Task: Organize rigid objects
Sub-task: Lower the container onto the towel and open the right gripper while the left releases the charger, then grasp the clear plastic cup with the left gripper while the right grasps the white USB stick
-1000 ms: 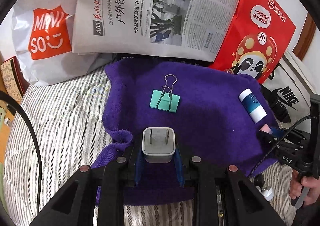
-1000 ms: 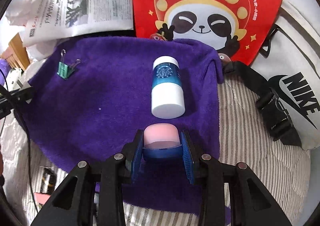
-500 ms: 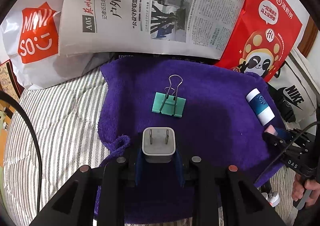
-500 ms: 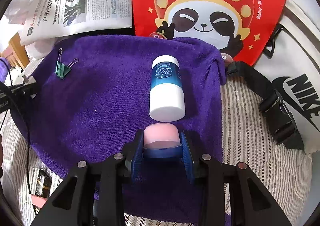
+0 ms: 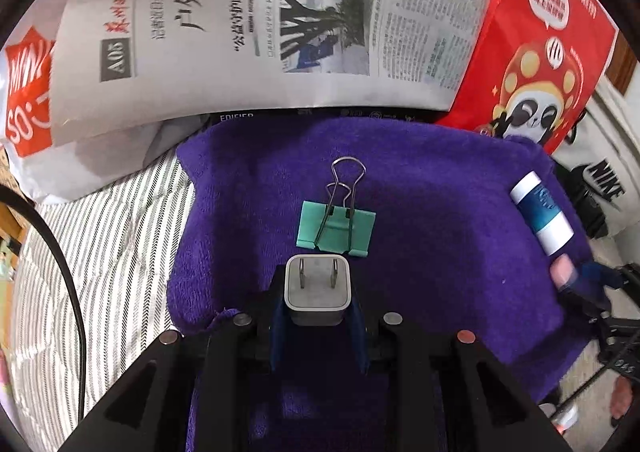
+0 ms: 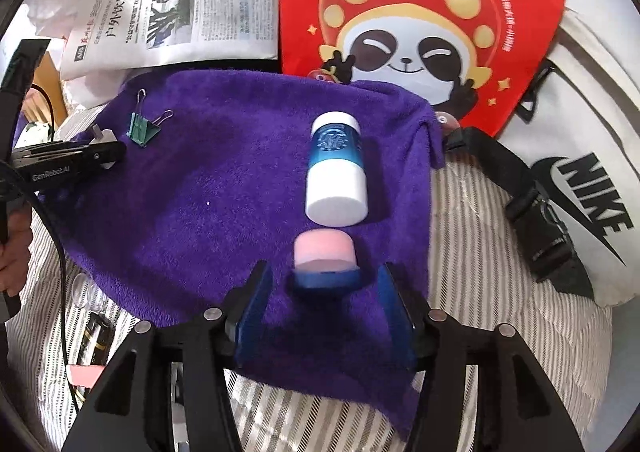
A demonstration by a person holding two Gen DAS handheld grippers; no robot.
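My left gripper (image 5: 318, 312) is shut on a white plug adapter (image 5: 317, 288), prongs up, just short of a green binder clip (image 5: 336, 226) lying on the purple towel (image 5: 440, 252). My right gripper (image 6: 324, 304) is open; a pink-and-blue capped object (image 6: 323, 258) lies on the towel (image 6: 192, 196) between its fingers, blurred. Just beyond it lies a blue-and-white bottle (image 6: 337, 168), which also shows in the left wrist view (image 5: 541, 217). The left gripper (image 6: 96, 152) and the clip (image 6: 142, 128) show at the left of the right wrist view.
A newspaper (image 5: 260, 24) and a red panda bag (image 5: 540, 64) stand behind the towel. A white Miniso bag (image 5: 28, 100) is at the left, a white Nike bag (image 6: 580, 172) with a black strap at the right. The striped bed cover (image 5: 112, 252) surrounds the towel.
My right gripper has opened and let go of the pink-and-blue object, which now lies on the towel. My left gripper has moved forward, closer to the binder clip, still holding the adapter.
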